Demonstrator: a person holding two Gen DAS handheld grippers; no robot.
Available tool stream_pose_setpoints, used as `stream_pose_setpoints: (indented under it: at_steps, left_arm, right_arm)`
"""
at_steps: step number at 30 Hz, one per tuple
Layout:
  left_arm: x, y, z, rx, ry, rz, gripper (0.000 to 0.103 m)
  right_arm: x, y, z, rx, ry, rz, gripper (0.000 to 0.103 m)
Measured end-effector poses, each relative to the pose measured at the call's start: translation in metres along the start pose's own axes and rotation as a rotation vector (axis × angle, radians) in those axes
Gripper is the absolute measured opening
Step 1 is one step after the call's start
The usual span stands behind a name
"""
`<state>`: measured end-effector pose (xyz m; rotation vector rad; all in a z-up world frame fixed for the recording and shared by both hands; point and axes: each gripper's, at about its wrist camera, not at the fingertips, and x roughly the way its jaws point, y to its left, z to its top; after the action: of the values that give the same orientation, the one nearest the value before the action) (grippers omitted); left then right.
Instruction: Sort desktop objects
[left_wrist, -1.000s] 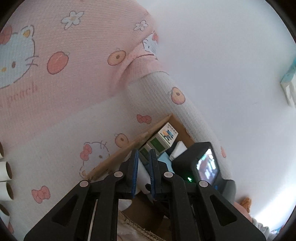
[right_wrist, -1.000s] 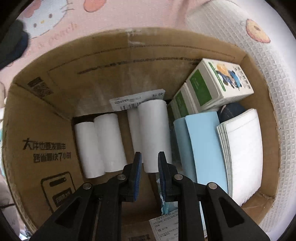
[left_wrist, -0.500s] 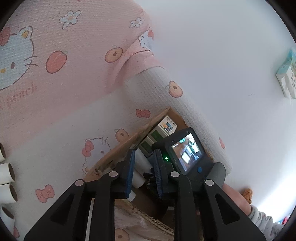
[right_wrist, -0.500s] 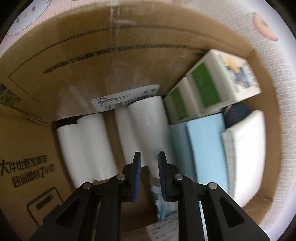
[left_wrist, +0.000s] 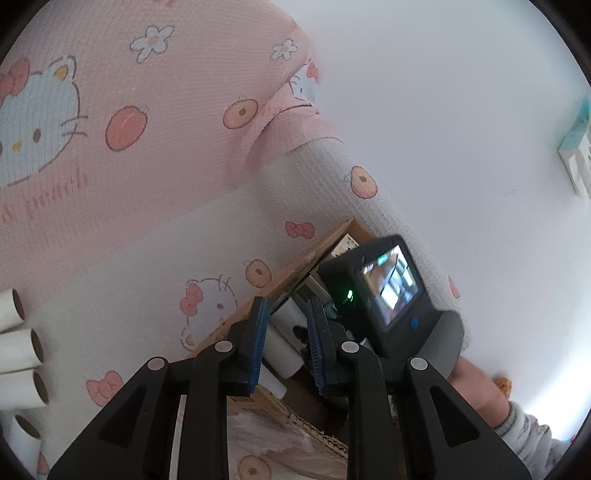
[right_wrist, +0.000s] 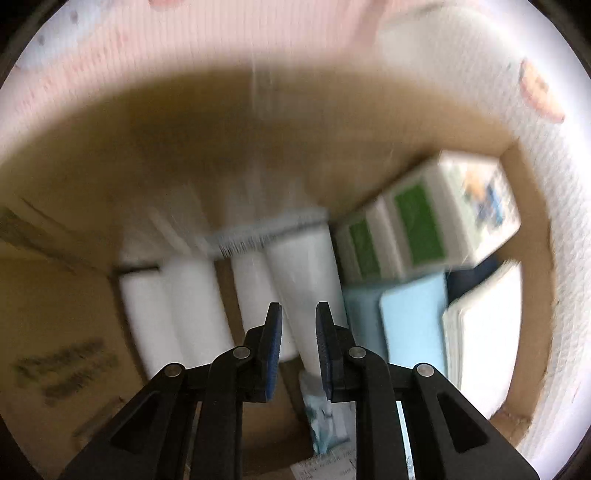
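Note:
A cardboard box (right_wrist: 110, 155) holds several white paper rolls (right_wrist: 192, 295), green-and-white cartons (right_wrist: 417, 229), light blue pads (right_wrist: 410, 314) and a white notebook (right_wrist: 487, 325). My right gripper (right_wrist: 298, 325) hangs above the rolls inside the box, jaws a little apart with nothing between them; the view is blurred. My left gripper (left_wrist: 284, 332) is open and empty, above the box's edge (left_wrist: 295, 258). Through its jaws I see a roll (left_wrist: 280, 347) and the other gripper's camera unit (left_wrist: 388, 288).
The box sits on a pink and white Hello Kitty cloth (left_wrist: 129, 110). Several white paper rolls (left_wrist: 18, 350) lie on the cloth at the left edge. A white wall with a socket (left_wrist: 576, 162) is at the right. A sleeve and hand (left_wrist: 480, 391) show at lower right.
My right gripper has pulled back and up from the rolls, so more of the box and cloth shows. In the left view, the other gripper's camera unit has risen.

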<state>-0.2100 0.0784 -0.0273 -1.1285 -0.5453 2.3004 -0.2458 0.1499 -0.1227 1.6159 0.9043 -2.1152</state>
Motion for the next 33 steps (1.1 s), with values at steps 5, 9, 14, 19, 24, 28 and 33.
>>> stream_pose_setpoints:
  at_steps: [5, 9, 14, 19, 24, 28, 33]
  left_arm:
    - [-0.002, 0.004, 0.001, -0.027, -0.006, -0.018, 0.024]
    - [-0.001, 0.007, 0.001, -0.031, 0.007, -0.005, 0.024]
    - [0.000, 0.007, 0.001, -0.019, 0.011, 0.009, 0.024]
    - [0.002, 0.007, 0.002, -0.016, 0.010, 0.010, 0.027]
    - [0.003, 0.006, 0.001, -0.004, 0.008, 0.030, 0.032]
    - [0.002, 0.002, 0.001, -0.003, 0.000, 0.050, 0.039]
    - [-0.001, -0.005, 0.000, 0.020, -0.008, 0.075, 0.047]
  right_arm:
    - [0.011, -0.002, 0.012, 0.024, 0.052, 0.006, 0.015]
    - [0.024, 0.008, 0.013, 0.006, 0.091, -0.022, 0.014]
    - [0.017, 0.017, 0.020, -0.008, 0.060, -0.049, 0.015]
    - [0.016, 0.019, 0.024, 0.019, 0.074, 0.002, 0.015]
    - [-0.013, 0.024, 0.017, 0.032, 0.011, 0.032, 0.015]
    - [-0.043, 0.022, 0.007, 0.095, -0.057, 0.111, 0.015]
    - [-0.068, 0.024, -0.022, 0.122, -0.110, 0.137, 0.015]
